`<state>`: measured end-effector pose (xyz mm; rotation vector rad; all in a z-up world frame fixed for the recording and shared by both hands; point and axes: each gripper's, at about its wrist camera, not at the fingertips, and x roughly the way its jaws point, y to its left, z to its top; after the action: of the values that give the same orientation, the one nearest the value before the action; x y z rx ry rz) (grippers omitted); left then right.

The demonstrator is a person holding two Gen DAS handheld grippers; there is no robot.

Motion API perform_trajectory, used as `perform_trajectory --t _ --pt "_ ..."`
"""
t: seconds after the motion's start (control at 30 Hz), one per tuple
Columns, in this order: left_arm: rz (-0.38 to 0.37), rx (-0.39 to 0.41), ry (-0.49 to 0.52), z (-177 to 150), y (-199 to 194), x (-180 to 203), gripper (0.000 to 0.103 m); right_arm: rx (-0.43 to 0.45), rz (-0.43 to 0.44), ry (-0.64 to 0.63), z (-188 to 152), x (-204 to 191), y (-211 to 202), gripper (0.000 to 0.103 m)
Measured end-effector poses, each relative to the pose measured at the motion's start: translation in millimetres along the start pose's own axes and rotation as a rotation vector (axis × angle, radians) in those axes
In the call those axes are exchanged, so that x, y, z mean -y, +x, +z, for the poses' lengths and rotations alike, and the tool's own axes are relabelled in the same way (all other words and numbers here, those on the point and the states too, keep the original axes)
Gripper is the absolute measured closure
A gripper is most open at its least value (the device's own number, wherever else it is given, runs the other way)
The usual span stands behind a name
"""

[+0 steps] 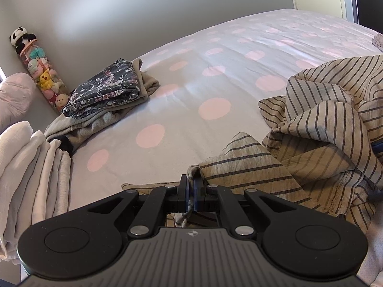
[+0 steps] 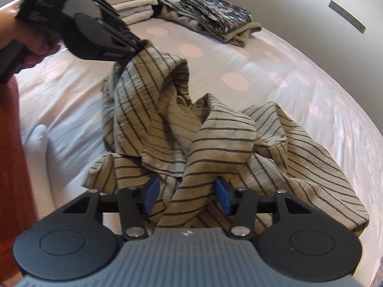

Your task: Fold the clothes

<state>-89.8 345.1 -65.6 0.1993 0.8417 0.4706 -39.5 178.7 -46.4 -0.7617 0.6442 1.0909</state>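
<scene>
Toy tube [image 1: 39, 71]: plush toys inside, against wall
Bed [image 1: 191, 76]: dotted sheet, folded stacks
Left gripper [image 1: 191, 189]: clamped on striped garment [image 1: 323, 124]
Right gripper [image 2: 186, 196]: jaws apart, astride the cloth

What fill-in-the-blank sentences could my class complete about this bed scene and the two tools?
1. The left tool is shut on a corner of the beige ____ garment.
2. The right tool has its blue pads ____, not pressing the cloth.
3. The folded dark floral cloth lies on top of a grey ____.
4. The bedsheet has pink ____.

Missing words: striped; apart; garment; dots
</scene>
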Motion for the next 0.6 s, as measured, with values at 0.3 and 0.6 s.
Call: perform_trajectory --t 0.3,0.6 --pt "-0.015 0.005 -0.012 1 0 -2 0.101 0.01 0.104 -0.034 5 -21 -10 0.097" --pt "-0.02 0.014 -0.015 1 -2 -2 0.101 -0.054 0.232 -0.108 -1 -57 -3 0.095"
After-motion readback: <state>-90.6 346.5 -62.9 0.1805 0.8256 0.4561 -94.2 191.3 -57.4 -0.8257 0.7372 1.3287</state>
